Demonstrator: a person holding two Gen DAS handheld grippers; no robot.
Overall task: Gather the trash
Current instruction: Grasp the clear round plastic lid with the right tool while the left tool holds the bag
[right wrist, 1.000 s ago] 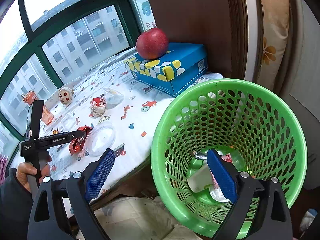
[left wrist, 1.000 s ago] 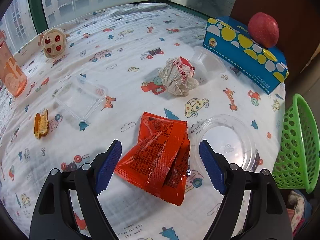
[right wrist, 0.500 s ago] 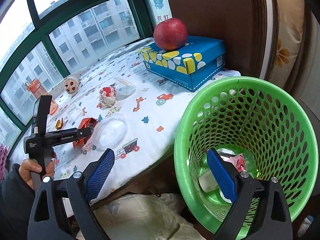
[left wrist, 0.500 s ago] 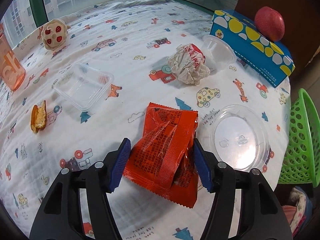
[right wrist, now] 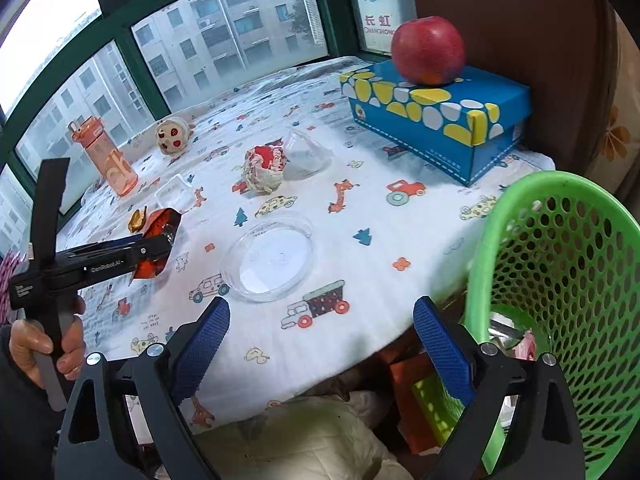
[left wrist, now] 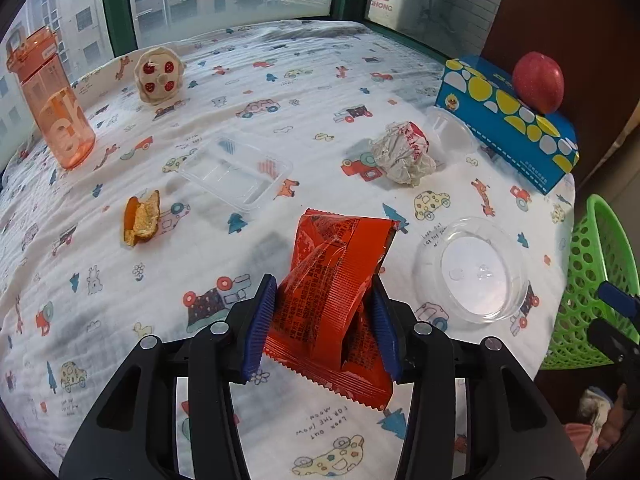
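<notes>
left tongs (left wrist: pixel 325 322) just closing, pads pinching red snack wrapper (left wrist: pixel 334 292) lower centre, long axis upright | green basket (left wrist: pixel 596 280) at frame right, off tabletop (left wrist: pixel 280 92) edge | right tongs (right wrist: pixel 320 346) wide open, empty, nearer basket

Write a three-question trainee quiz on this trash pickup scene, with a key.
1. True or false: the left claw is pressed on the red snack wrapper.
2. What sits on the blue tissue box?
A. apple
B. orange bottle
C. crumpled paper
3. Fill in: the right claw is ____ and holds nothing.

Key:
1. True; its jaws have just been closing, and the pads now pinch the wrapper.
2. A, the apple.
3. Open; it hangs near the green basket.
</notes>
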